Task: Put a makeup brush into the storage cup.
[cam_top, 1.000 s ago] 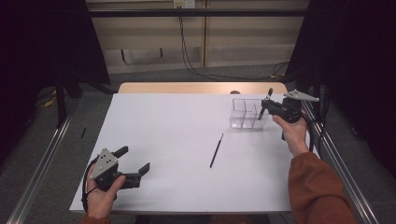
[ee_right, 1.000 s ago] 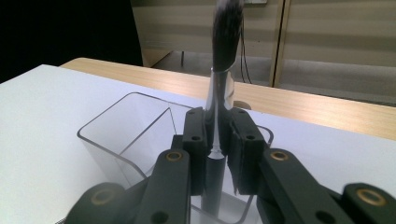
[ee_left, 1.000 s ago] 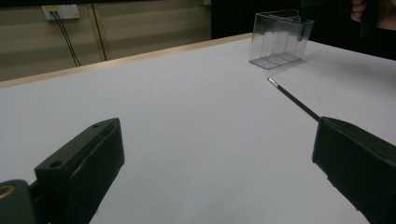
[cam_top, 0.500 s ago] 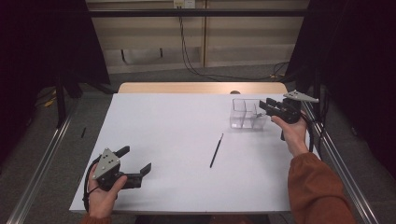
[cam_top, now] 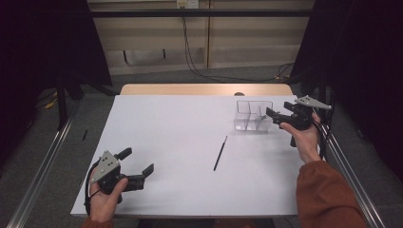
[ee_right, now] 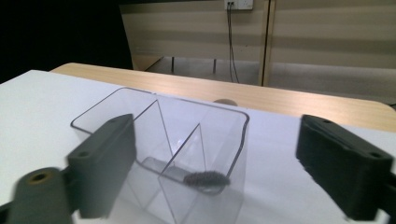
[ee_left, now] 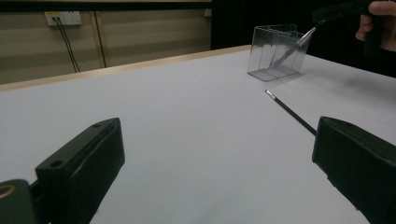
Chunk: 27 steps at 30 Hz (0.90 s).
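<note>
Right gripper jaws have just been opened wide above the clear organizer; nothing is gripped. The leaning brush could be knocked out. Left gripper is held open, empty.

No text, label, brand, number or sign can be read anywhere.
</note>
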Tool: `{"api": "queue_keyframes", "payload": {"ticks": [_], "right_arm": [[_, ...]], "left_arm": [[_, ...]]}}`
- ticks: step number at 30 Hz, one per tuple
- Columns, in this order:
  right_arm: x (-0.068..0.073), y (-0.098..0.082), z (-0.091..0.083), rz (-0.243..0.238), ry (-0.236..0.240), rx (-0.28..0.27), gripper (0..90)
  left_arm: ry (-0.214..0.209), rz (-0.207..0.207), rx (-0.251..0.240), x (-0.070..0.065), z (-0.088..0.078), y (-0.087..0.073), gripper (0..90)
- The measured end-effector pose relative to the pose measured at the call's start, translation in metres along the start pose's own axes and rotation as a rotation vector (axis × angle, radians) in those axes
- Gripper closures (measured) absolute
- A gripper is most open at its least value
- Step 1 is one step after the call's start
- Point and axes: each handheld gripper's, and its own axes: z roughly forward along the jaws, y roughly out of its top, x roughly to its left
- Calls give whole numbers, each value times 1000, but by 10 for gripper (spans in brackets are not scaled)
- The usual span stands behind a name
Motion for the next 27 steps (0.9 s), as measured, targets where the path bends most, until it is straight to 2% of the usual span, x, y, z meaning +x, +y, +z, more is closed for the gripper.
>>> {"api": "queue_keyframes", "payload": {"ticks": [4,9,11,15,20,24,27], "right_arm": [[3,-2,-7,3,1,-13,33],[5,-6,-14,8,7,-6,9],[6,-7,-17,8,5,-2,12],[12,-9,-25,-26,7,-5,5],[13,-14,-35,-2,16,-8,10],[14,-19,-43,1,22,-9,7],[17,-23,-48,-14,23,-9,6]], "left_arm": [[4,0,-1,0,0,0,22],[5,-6,-2,0,1,-1,22],[6,-5,-2,1,1,-1,22],[22,-17,0,2,1,-1,22],[23,-12,-2,2,0,-2,22],[18,-11,1,1,1,-2,22],[22,-10,0,2,0,-2,22]]}}
